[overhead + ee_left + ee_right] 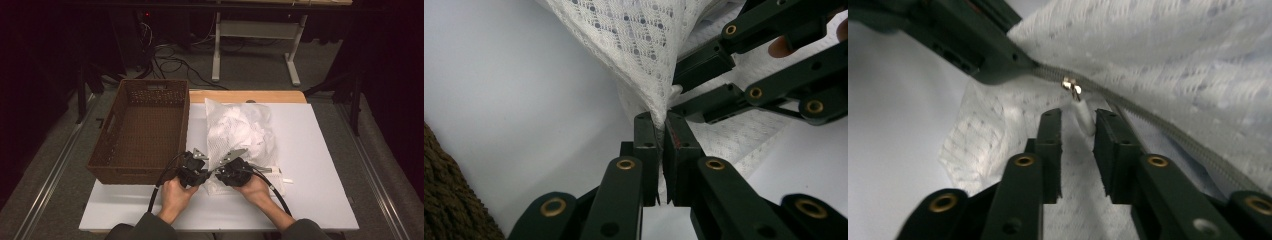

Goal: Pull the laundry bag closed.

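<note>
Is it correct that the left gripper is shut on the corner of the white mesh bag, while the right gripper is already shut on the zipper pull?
Not quite. The left gripper does pinch the white mesh bag, but the right gripper view shows the right gripper open: the zipper pull lies between its jaws with gaps on both sides.

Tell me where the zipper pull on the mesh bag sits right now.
In the right gripper view, the zipper pull hangs off the zipper line between the right tool's open jaws, untouched. The left tool pinches the mesh bag nearby.
</note>
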